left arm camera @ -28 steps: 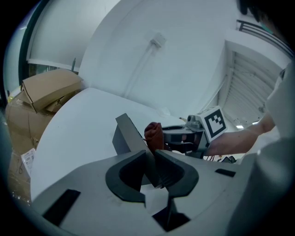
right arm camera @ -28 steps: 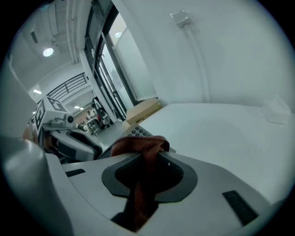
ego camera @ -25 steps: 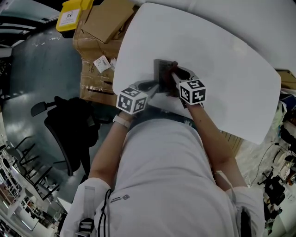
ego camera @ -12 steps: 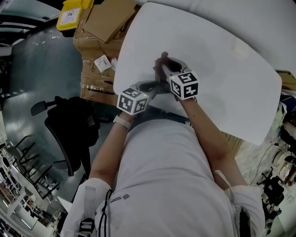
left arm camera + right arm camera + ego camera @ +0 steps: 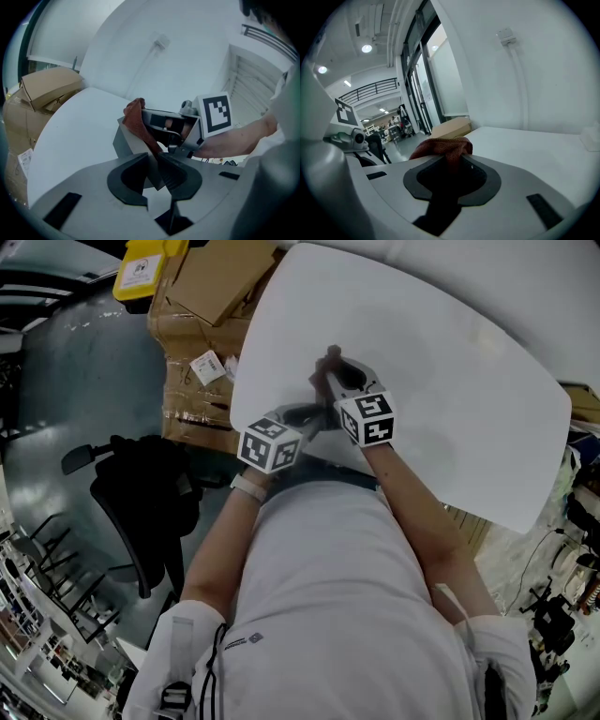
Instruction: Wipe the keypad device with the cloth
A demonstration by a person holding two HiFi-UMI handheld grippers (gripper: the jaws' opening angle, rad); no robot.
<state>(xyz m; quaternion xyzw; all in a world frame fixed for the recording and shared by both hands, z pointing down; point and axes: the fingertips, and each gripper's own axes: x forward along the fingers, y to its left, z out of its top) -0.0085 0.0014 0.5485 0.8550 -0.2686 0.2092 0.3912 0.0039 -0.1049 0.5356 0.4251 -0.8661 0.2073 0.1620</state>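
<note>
Keypad device was pinched at its near corner in the left gripper, jaws narrow on it, slab tilted up. Right gripper, clamped on the rust-red cloth, had it draped over the far upper edge, so the wipe probably runs back toward the left jaws.

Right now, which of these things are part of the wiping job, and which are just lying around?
Job:
device, held by left gripper
cloth, held by right gripper

Lying about:
cardboard boxes
yellow box
chair
</note>
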